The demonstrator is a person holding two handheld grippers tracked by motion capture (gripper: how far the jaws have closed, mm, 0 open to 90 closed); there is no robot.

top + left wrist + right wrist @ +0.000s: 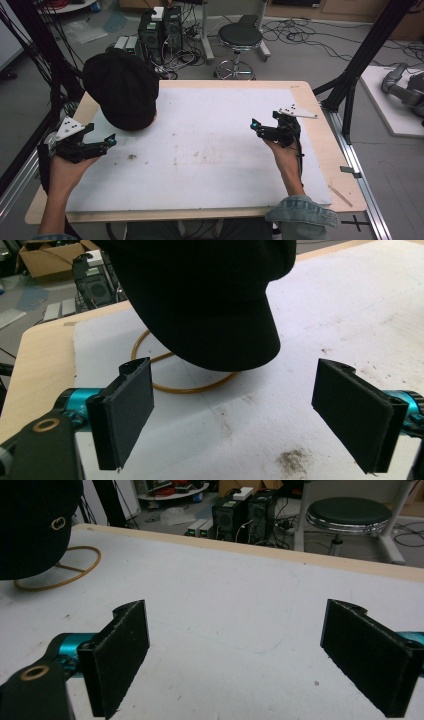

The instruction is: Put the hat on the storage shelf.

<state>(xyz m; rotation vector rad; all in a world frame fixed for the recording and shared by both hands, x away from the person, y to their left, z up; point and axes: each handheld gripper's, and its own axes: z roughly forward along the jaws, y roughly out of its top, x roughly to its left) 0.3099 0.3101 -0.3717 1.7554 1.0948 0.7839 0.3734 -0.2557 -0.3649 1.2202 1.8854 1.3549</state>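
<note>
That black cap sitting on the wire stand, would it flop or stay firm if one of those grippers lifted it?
The black cap looks like soft cloth, so its crown would probably sag once lifted. Its brim holds a clean curve, so it is likely stiffer and easier to pinch. The thin wire stand seems light and might tip or drag along if the cap catches.

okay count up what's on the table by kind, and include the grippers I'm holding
Black cap: 1
Yellow wire stand under the cap: 1
White mat covering the table: 1
Grippers: 2, the left gripper and the right gripper, both with fingers spread and holding nothing
Total: 5
</note>
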